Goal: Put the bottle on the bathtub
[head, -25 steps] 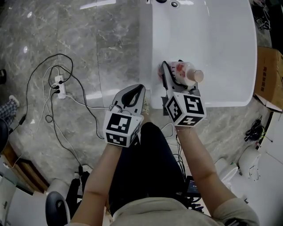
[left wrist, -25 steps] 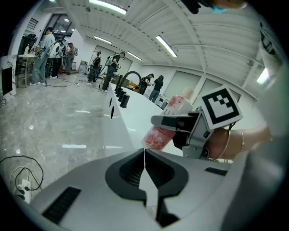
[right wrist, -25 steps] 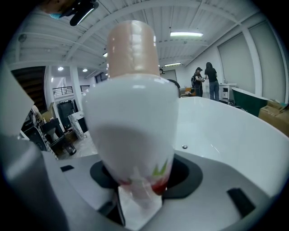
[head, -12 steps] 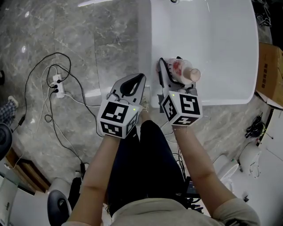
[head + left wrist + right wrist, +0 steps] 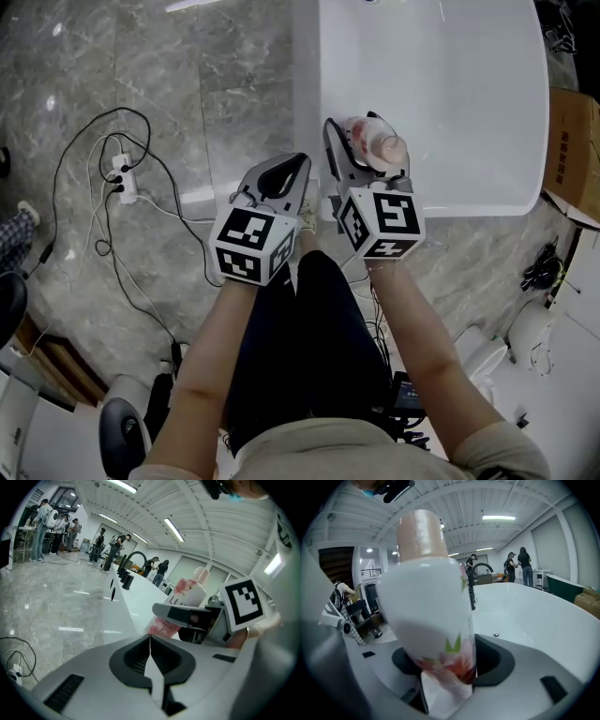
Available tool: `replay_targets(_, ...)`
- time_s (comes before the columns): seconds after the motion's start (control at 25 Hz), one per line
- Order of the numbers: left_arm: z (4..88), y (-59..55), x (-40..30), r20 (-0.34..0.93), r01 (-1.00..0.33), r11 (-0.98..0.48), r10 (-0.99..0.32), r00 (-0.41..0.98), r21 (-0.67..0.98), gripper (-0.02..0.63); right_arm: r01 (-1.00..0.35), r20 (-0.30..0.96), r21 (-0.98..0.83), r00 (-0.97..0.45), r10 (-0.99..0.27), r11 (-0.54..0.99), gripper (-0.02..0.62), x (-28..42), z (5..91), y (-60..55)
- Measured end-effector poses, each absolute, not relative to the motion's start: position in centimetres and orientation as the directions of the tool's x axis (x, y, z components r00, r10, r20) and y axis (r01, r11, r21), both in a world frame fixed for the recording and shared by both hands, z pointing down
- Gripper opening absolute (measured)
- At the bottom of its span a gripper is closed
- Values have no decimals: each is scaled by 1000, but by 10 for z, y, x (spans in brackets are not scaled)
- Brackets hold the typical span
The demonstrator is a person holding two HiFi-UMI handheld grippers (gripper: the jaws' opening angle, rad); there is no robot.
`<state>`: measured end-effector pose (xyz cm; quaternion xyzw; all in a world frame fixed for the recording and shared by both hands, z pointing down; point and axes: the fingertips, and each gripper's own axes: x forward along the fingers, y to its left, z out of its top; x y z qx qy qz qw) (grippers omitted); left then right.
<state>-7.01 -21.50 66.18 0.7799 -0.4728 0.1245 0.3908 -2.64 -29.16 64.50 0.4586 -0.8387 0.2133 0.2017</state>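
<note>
A white bottle point(image 5: 373, 142) with pink flower print and a peach cap stands between the jaws of my right gripper point(image 5: 366, 141), over the near rim of the white bathtub point(image 5: 450, 94). In the right gripper view the bottle point(image 5: 431, 611) fills the middle. It lies close against the left pad, and a gap shows at the right pad. These jaws have just been opening with the bottle still between them. My left gripper point(image 5: 298, 164) hangs shut and empty just left of the tub's corner. Its own view shows the closed tips point(image 5: 150, 637), the bottle point(image 5: 187, 592) and the right gripper point(image 5: 187, 616) beside them.
A power strip point(image 5: 127, 183) with looping cables lies on the marble floor at left. A cardboard box point(image 5: 572, 159) stands right of the tub. A dark curved tap point(image 5: 480, 569) rises at the tub's far end, with people standing beyond it.
The right gripper and bottle have shifted slightly left along the tub's rim, and its jaws stand wider around the bottle. The left gripper has hardly moved.
</note>
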Motion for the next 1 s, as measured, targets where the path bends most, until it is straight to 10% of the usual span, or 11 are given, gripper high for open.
replay_targets(1.0, 553, -175, -66, 601, -828, -321, -575, 556, 459, 9, -809, 589, -345, -581, -561, 475, 305, 27, 572, -219)
